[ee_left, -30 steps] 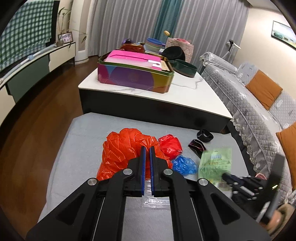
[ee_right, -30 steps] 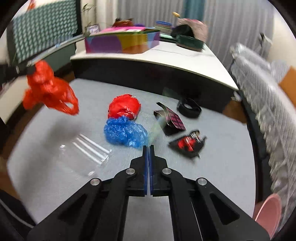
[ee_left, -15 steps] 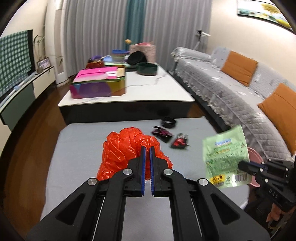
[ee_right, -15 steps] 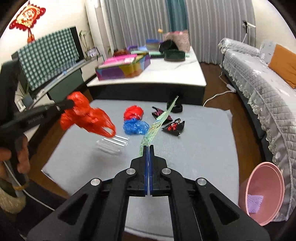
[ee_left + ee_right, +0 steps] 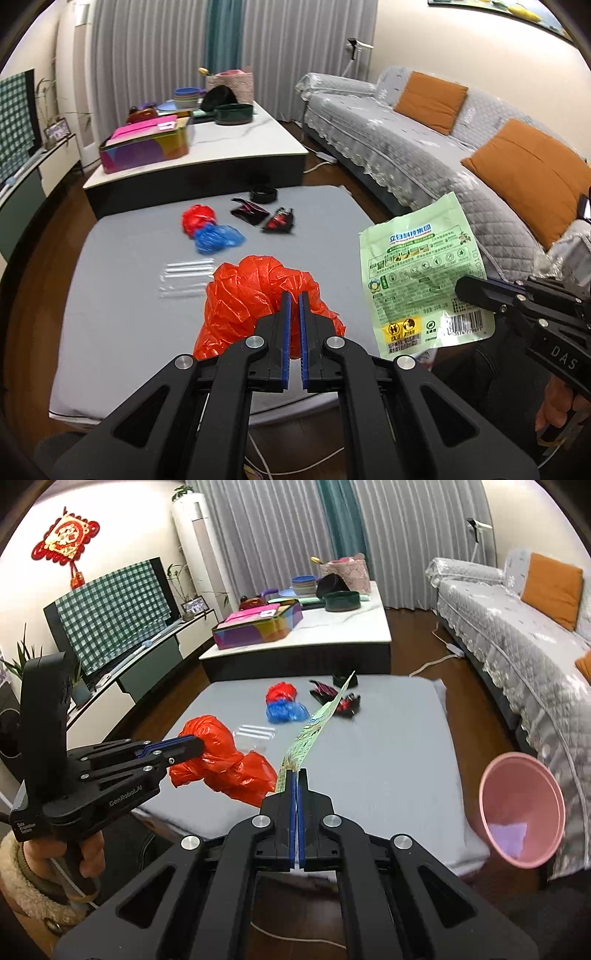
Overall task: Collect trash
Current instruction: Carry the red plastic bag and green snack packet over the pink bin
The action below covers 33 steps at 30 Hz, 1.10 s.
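My left gripper is shut on a crumpled red plastic bag, held above the near edge of the grey table; the bag also shows in the right wrist view. My right gripper is shut on a green snack packet, seen edge-on there and flat in the left wrist view. On the table lie a small red bag, a blue bag, clear plastic wrap and two dark wrappers. A pink bin stands right of the table.
A black ring lies at the table's far edge. Beyond is a white coffee table with a colourful tin and bowls. A grey sofa runs along the right, a TV stand along the left.
Both grippers have pulled back from the table and up, carrying the red bag and the green packet. The pink bin now appears closer on the right.
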Each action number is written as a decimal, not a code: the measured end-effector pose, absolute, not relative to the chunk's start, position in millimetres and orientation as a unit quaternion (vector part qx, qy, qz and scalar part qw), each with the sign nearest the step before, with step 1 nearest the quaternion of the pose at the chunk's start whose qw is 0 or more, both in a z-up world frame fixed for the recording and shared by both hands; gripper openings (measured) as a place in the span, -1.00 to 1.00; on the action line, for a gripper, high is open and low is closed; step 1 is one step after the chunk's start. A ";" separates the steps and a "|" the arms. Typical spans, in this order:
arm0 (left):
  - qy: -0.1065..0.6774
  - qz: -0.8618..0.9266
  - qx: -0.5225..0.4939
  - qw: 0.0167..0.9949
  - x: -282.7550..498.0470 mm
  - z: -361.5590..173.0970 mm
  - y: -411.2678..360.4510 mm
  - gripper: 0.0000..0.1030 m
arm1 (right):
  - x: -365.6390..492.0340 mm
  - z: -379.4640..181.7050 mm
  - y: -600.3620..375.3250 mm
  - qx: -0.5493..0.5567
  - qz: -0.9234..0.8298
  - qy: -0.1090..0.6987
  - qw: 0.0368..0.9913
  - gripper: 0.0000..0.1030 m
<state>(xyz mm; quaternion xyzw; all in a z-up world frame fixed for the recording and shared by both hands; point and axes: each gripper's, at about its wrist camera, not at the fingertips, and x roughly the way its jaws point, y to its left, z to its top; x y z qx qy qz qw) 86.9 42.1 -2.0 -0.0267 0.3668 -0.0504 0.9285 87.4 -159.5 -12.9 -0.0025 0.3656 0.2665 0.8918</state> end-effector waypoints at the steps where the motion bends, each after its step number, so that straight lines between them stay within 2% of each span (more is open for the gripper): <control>1: 0.367 -0.055 -0.025 0.928 85.1 -1.5 38.8 -0.92 | 84.8 -13.7 -163.4 0.000 0.264 0.367 0.892 -0.99; 16: 0.371 -0.123 0.000 0.921 112.8 7.5 -23.7 -0.92 | 95.0 -6.9 -237.7 0.040 0.186 0.338 0.922 -0.98; 25: 0.340 -0.208 0.054 0.915 176.1 40.9 -122.4 -0.92 | 117.7 4.6 -323.5 0.069 0.102 0.304 0.945 -0.98; 33: 0.372 -0.258 0.065 0.890 225.8 28.5 -199.6 -0.92 | 149.8 7.9 -376.8 0.094 0.043 0.288 0.952 -0.98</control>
